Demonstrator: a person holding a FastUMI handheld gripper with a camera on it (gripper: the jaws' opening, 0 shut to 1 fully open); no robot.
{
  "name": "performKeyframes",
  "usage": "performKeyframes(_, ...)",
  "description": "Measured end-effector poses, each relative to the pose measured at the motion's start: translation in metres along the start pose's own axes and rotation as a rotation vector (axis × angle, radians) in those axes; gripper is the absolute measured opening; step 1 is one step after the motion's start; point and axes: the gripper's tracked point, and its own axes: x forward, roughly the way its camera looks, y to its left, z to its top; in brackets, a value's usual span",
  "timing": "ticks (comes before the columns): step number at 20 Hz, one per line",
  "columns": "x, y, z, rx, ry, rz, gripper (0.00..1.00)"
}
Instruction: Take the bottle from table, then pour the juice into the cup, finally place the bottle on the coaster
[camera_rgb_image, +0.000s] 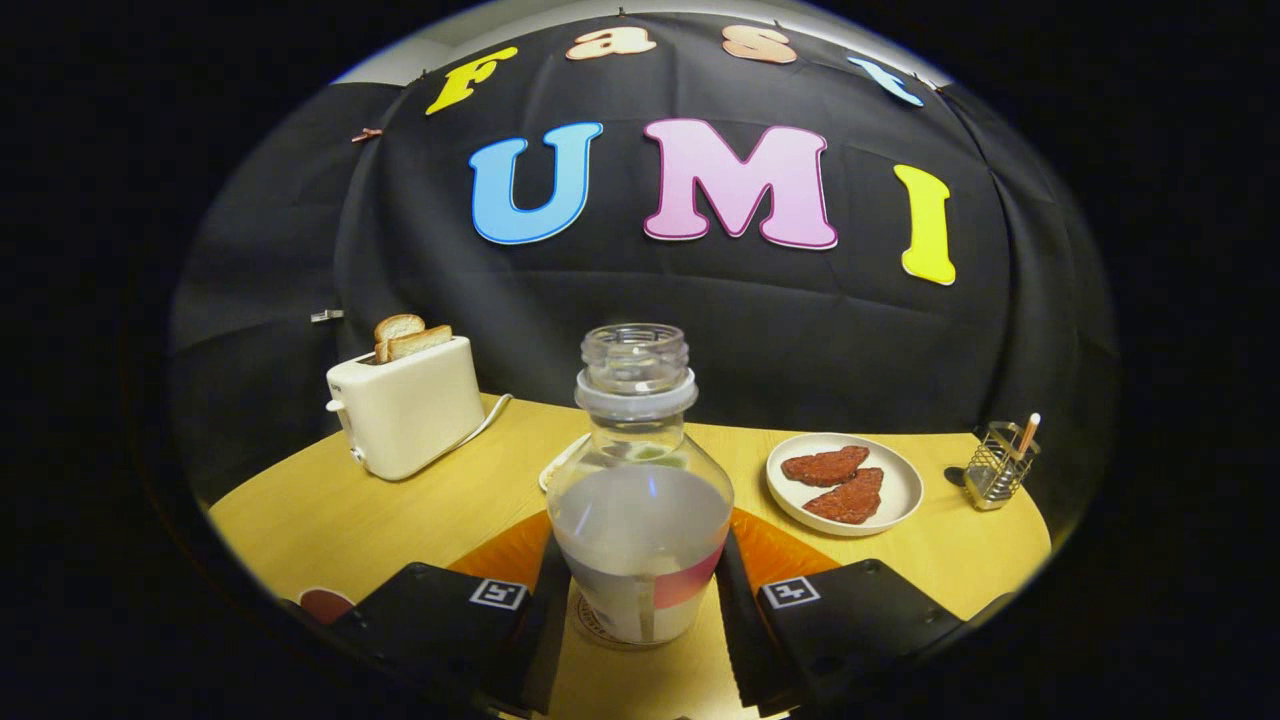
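Observation:
A clear bottle (640, 500) stands upright between my fingers, uncapped and holding pale cloudy liquid to about half its height. My gripper (640, 610) is shut on its lower body, with a finger (545, 610) pressed against each side. Under the bottle's base shows the edge of a round pale coaster (583, 625) on the wooden table (300, 510). Whether the base rests on the coaster or hangs just above it I cannot tell. Behind the bottle lies an orange round mat (500, 555), mostly hidden by the bottle and my fingers.
A white toaster (405, 410) with two slices of bread stands beyond at the left. A white plate (900, 490) with two brown patties sits to the right, and a small wire holder (1000, 465) beyond it. A white rim (556, 466) peeks from behind the bottle. A dark red round thing (325, 603) lies near the left finger.

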Motion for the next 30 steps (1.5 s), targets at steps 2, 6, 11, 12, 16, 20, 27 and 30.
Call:
performKeyframes(2,0.007,0.001,-0.003,0.009,-0.001,0.001,0.70)
performKeyframes(6,0.016,0.006,-0.016,-0.039,0.012,0.011,0.71)
performKeyframes(11,0.021,0.004,-0.025,-0.016,0.031,0.003,0.74)
performKeyframes(12,0.022,0.003,-0.027,-0.008,0.039,-0.002,0.74)
performKeyframes(16,0.019,0.008,-0.026,0.018,0.045,0.033,0.81)
performKeyframes(20,0.010,0.008,-0.023,0.040,0.068,0.053,0.99)
performKeyframes(27,-0.043,0.000,-0.018,0.067,0.162,0.095,0.99)
performKeyframes(30,-0.074,-0.009,0.002,0.029,0.139,0.123,1.00)
